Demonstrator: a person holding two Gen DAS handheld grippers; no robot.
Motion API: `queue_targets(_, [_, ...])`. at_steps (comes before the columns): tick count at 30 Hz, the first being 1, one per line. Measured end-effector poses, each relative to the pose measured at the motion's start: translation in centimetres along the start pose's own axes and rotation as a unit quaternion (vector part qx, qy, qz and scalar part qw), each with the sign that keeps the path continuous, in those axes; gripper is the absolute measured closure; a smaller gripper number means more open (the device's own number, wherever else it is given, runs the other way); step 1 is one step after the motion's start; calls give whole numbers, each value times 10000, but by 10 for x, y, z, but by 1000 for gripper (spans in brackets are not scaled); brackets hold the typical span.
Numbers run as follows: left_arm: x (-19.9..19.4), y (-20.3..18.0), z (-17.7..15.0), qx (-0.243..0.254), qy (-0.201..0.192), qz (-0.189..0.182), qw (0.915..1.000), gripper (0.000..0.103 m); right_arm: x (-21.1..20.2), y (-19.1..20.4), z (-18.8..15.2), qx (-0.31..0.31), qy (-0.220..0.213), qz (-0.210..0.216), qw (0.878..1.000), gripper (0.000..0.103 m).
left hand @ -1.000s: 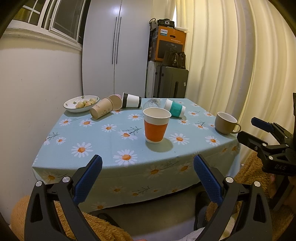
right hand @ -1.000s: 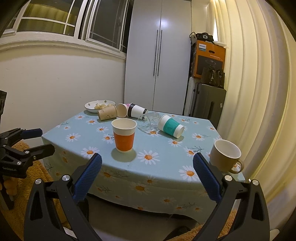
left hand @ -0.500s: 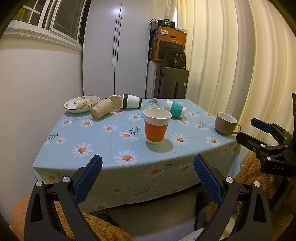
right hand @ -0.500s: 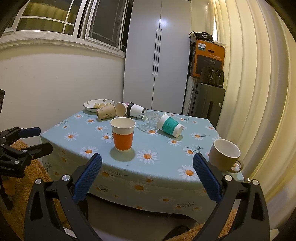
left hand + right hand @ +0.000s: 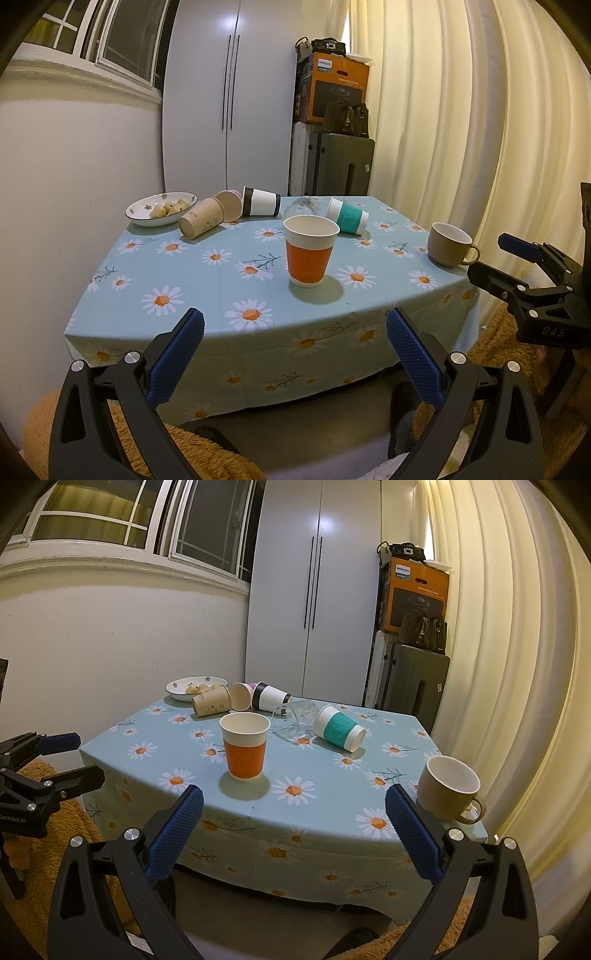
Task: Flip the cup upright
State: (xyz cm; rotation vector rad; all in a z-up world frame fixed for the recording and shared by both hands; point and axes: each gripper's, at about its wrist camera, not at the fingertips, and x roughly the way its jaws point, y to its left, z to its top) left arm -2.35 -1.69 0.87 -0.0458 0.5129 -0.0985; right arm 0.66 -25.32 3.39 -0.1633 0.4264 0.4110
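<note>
Evidently no flip was under way at this moment: both tools hung short of the table (image 5: 258, 332), off its near edge. The left gripper (image 5: 293, 354) filled the bottom of its own view with jaws spread wide and nothing between them, and the right gripper (image 5: 293, 834) stood likewise released and empty.

An orange cup (image 5: 245, 746) already stood upright at mid-frame, mouth up, and a brown mug (image 5: 448, 788) stood upright at the right edge. The cups left to right lay in a row across the middle of the frame, behind the orange one. The teal-banded cup (image 5: 339, 733) lay on its side, its long axis running from upper left to lower right, its white rim toward the lower right. Just left of it lay a clear glass (image 5: 295, 720), then a black-banded cup (image 5: 269, 698) and a tan cup (image 5: 211, 701), all toppled.

I judged the next move to be a reach over the orange cup to one of these, jaws closing across the wall, then a turn to stand it mouth up.
</note>
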Motion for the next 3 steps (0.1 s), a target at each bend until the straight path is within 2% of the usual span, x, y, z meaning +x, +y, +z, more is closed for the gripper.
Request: queue_targets(3, [0,0,0,-15,-6,-2,10000,7,0,-1,-1,1,16,-2,10000,5])
